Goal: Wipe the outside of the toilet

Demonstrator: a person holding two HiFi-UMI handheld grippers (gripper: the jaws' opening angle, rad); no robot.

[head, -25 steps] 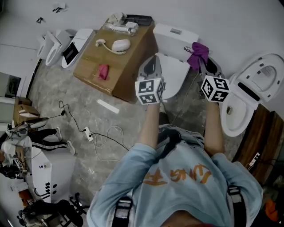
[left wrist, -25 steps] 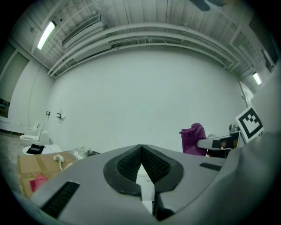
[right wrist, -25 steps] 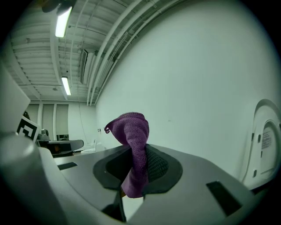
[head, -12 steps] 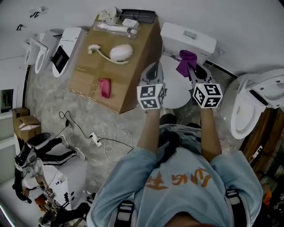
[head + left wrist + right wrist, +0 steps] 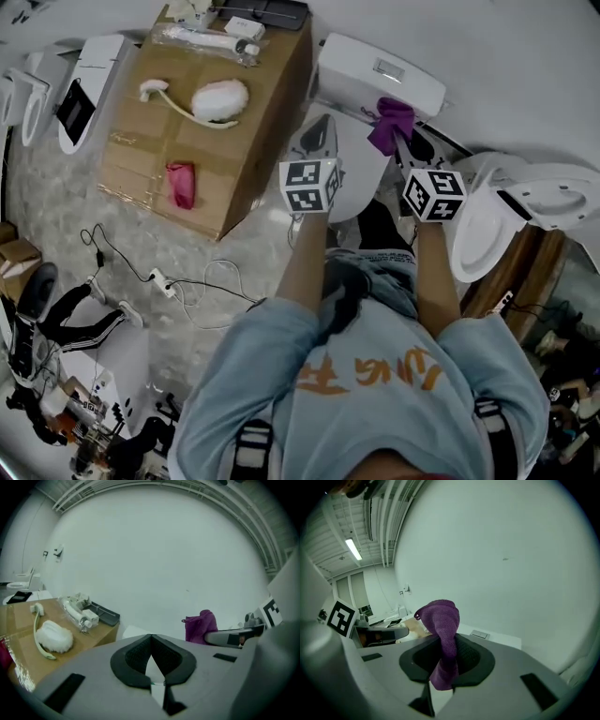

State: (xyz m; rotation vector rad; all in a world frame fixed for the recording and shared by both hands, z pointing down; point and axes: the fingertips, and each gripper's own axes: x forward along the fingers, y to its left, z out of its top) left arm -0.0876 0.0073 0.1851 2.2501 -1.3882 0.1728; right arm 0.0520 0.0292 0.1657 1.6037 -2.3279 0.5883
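The white toilet stands ahead of me, with its tank (image 5: 375, 73) against the wall and its closed lid (image 5: 361, 173) below. My right gripper (image 5: 401, 141) is shut on a purple cloth (image 5: 391, 120), which hangs over the tank's front right part. In the right gripper view the purple cloth (image 5: 443, 630) stands up out of the shut right gripper (image 5: 447, 646), and the tank's flush button (image 5: 480, 634) shows behind. My left gripper (image 5: 319, 129) hovers over the lid's left side. Its jaws meet with nothing between them in the left gripper view (image 5: 151, 638).
A big cardboard box (image 5: 141, 150) left of the toilet carries a white brush (image 5: 218, 98), a pink rag (image 5: 180, 184) and packaged parts (image 5: 211, 37). A second toilet (image 5: 497, 220) with its lid up stands at the right. Cables and a power strip (image 5: 161, 281) lie on the floor.
The head view has swung so that the toilet now lies straight ahead. Both grippers have kept their hold and spacing; the purple cloth sits nearer the tank's middle.
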